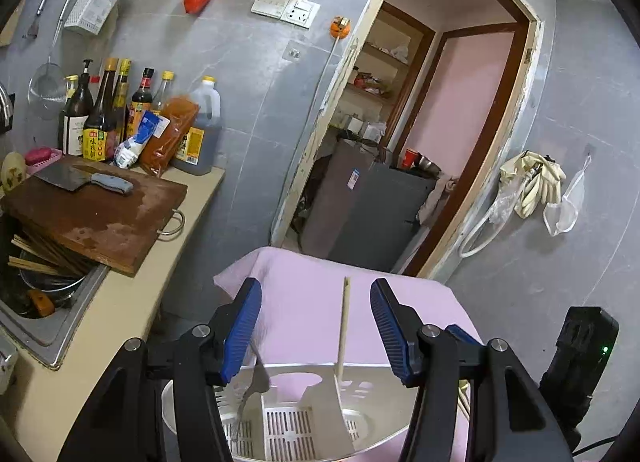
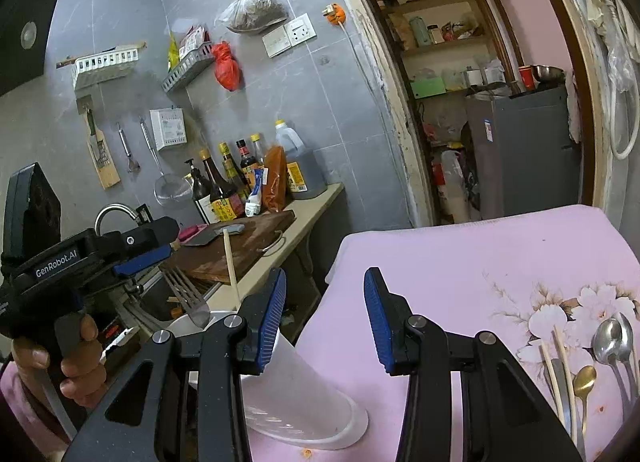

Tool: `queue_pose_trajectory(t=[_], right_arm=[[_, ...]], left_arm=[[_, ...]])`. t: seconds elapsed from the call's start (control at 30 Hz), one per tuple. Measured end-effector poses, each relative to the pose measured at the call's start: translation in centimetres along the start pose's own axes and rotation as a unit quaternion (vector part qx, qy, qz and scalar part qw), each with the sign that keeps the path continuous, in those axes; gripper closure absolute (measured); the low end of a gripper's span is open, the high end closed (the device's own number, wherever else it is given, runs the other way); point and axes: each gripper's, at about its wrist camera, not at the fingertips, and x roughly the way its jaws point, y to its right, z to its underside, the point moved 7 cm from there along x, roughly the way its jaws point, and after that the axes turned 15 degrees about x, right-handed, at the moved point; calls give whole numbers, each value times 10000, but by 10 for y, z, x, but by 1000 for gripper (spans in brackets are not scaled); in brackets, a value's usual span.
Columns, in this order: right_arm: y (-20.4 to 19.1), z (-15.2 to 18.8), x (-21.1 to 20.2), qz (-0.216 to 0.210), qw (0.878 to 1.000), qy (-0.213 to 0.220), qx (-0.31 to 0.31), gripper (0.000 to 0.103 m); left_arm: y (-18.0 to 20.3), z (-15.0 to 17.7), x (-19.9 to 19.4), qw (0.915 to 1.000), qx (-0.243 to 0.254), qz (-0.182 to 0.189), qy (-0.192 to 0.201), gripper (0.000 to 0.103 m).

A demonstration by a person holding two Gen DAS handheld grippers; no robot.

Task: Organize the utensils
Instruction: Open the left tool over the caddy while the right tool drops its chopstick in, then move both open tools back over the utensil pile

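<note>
Left wrist view: the left tool [image 1: 316, 326] hangs half open over a white plastic holder [image 1: 288, 426] and grips nothing; inside the holder a pale wooden chopstick [image 1: 343, 334] stands upright between the blue ribbed pads without touching either, and a metal fork [image 1: 250, 394] leans in the left compartment; slotted drain grilles line the holder's floor. The holder rests on a pink cloth [image 1: 304, 302] covering the counter. From the right wrist view the right tool [image 2: 325, 314] is also partly open and empty, just right of the holder's smooth tapered wall; at the far right, near the lens, the remaining utensils lie on the flowered part of the cloth: a steel spoon [image 2: 606, 338], a gold spoon [image 2: 585, 378] and more chopsticks [image 2: 564, 366]. These should be light and stiff; the polished spoons are likely slippery, so pinching across the flat handle near its middle looks safest; the chopsticks are thin and may roll, so grasp them mid-length and squarely. The holder seems light and could tip if knocked.
</note>
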Motion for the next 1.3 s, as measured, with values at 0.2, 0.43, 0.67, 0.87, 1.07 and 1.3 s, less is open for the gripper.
queue_pose_trajectory(t=[0.2, 0.43, 0.67, 0.87, 1.07, 1.3], right_arm=[[6, -3, -7, 25, 9999, 60, 104, 60], [11, -3, -12, 77, 9998, 64, 154, 53], [4, 5, -13, -4, 9999, -36, 147, 52], [-4, 9, -20, -98, 9998, -29, 160, 47], [-11, 3, -40, -38, 9997, 179, 175, 33], [-12, -22, -87, 207, 9977, 651, 53, 19]], left_arm=[[9, -1, -1, 9998, 176, -89, -21, 44], [16, -1, -6, 9997, 234, -110, 35, 37], [2, 8, -26, 9993, 74, -359, 7, 37], [-28, 22, -63, 9969, -127, -767, -76, 37], [-39, 27, -86, 9947, -139, -1012, -121, 37], [-7, 17, -91, 9960, 71, -887, -88, 26]])
